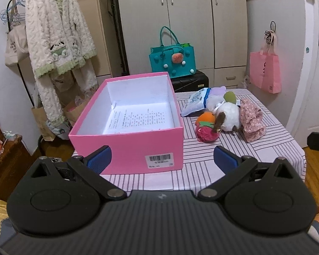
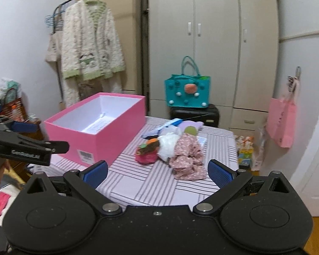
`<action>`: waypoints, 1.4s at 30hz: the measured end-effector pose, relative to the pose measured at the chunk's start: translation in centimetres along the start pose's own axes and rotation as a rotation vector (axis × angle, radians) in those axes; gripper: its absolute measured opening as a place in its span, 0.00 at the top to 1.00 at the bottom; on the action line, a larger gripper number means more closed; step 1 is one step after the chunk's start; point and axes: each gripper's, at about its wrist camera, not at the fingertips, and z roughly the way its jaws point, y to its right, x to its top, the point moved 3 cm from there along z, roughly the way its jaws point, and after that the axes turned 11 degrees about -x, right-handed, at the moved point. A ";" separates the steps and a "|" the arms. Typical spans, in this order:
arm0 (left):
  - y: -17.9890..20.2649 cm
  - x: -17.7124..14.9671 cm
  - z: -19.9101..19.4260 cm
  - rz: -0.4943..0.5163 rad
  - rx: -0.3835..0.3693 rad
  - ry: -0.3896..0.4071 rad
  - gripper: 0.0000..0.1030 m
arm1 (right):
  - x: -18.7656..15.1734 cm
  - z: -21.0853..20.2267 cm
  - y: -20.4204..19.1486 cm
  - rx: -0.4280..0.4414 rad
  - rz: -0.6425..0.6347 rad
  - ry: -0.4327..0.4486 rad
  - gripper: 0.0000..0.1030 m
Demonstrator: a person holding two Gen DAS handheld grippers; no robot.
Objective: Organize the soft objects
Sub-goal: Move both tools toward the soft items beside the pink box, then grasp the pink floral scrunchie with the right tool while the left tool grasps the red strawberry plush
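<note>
Hand-held grippers, left [image 1: 162, 156] and right [image 2: 157, 171], level, wide open, empty, before table [image 1: 255, 155].

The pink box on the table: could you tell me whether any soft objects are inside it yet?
None yet. The pink box is open and holds only a printed paper sheet; the soft toys lie beside it on the table.

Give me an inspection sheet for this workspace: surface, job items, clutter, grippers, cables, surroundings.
Surface: table under a striped white tablecloth.
Job's things: open pink cardboard box at left, only printed paper inside; pile at right of red strawberry plush, orange plush, white plush, pink floral cloth and blue-white packet.
Clutter: nothing seen.
Grippers: left gripper open, empty, before the box; right gripper open, empty, facing the pile.
Cables: nothing seen.
Surroundings: teal felt handbag on black case, fluffy white robe on rack, pink bag on door.
</note>
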 end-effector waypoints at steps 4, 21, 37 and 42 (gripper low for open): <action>0.0 0.0 -0.7 0.009 0.006 -0.007 0.00 | 0.3 -0.5 -0.1 0.059 -0.002 -0.008 0.01; -1.1 0.4 -1.4 -0.025 0.103 0.031 0.00 | 0.7 -0.3 0.4 -0.081 0.008 -0.021 0.01; -0.5 0.8 -0.3 0.076 0.043 0.051 0.00 | -0.2 2.3 1.2 0.012 -0.076 -0.008 0.01; 1.1 1.3 1.5 0.151 -0.012 0.057 0.00 | -0.8 4.4 2.2 0.061 -0.100 0.053 0.01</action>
